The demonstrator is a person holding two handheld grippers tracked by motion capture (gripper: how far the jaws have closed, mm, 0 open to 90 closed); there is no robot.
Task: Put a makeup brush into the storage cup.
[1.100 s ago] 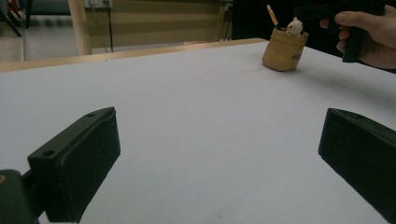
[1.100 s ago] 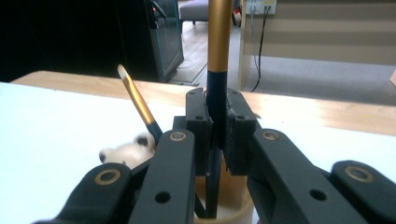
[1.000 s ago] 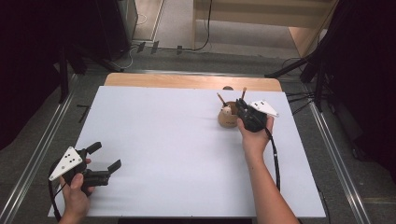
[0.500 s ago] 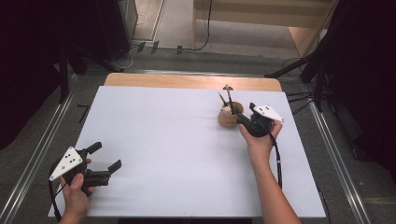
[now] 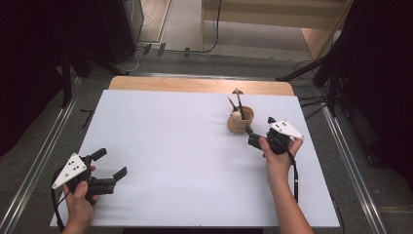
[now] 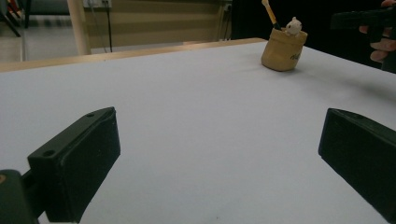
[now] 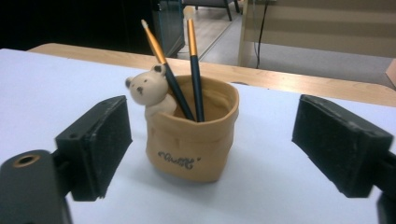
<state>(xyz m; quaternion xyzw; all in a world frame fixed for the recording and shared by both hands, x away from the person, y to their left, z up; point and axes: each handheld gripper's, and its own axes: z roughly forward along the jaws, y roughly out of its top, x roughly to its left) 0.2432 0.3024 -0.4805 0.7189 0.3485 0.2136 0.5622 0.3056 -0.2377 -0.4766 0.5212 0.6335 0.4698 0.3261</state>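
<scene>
Jaws of the right gripper [image 7: 210, 149] have just been opening and stand released, nothing between them — the tan bag-shaped holder [image 5: 240, 120] with two brushes [image 7: 180, 65] sits just beyond. Withdraw level, clear of the handles. Left gripper [image 5: 108, 169] idles, jaws apart, well away.

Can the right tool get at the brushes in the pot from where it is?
Probably yes. The right tool sits open just beside the pot, and both brushes stick up above the rim with nothing in the way.
</scene>
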